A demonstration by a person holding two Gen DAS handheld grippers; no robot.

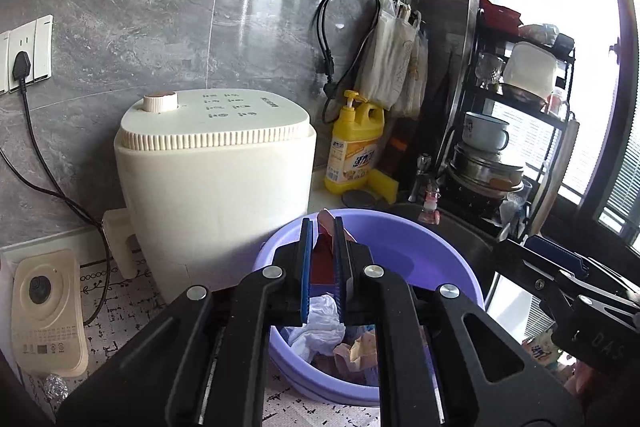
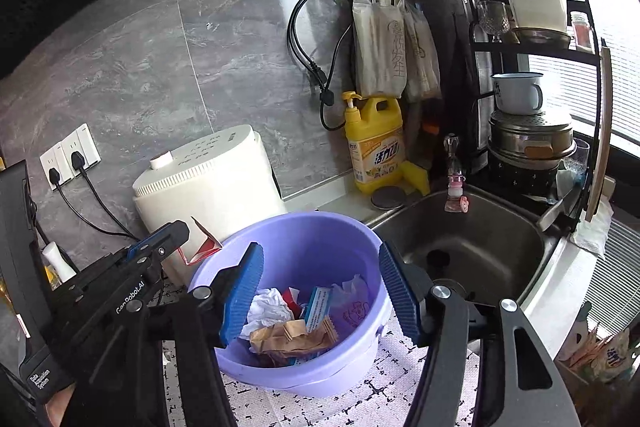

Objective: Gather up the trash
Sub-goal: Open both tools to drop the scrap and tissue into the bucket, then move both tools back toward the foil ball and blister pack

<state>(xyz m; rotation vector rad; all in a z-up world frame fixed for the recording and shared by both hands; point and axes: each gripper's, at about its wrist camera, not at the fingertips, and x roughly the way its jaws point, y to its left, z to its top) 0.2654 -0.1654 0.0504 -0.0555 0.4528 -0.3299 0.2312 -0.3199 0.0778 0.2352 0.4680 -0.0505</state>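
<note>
1. On the patterned surface (image 2: 384,399), just beside the sink (image 2: 480,243), stands the purple basin (image 2: 360,355) that takes the trash.
2. The basin holds a crumpled white tissue (image 2: 270,309), a brown paper wrapper (image 2: 292,339), a small blue-and-white packet (image 2: 318,307) and a thin clear bag (image 2: 352,301).
3. The left tool (image 1: 323,259) has its blue pads nearly together, pinching a red-and-pink wrapper (image 1: 326,247). It hangs over the basin's rim at about 10 o'clock in the right wrist view, where the wrapper (image 2: 204,243) juts out past the tool's tip.
4. The right tool (image 2: 320,291) stands wide apart over the basin with nothing pressed between its pads; the trash lies below them.
5. At 11 o'clock from the basin a cream cooker (image 1: 212,163) stands close against it and hems in that side.
6. At 12 o'clock sit a yellow detergent bottle (image 2: 376,147) and a yellow sponge (image 2: 416,175), with a black cable (image 2: 312,67) and hanging bags (image 2: 380,47) on the wall above.
7. At 2 o'clock a black rack (image 2: 532,47) crowded with a mug (image 2: 516,93), pots and a white tub stands behind the sink.
8. In the left wrist view the tool's own arms hide much of the basin's contents.
9. The window glare at the right washes out the rack's far edge, and the packet's print is too small to read.
</note>
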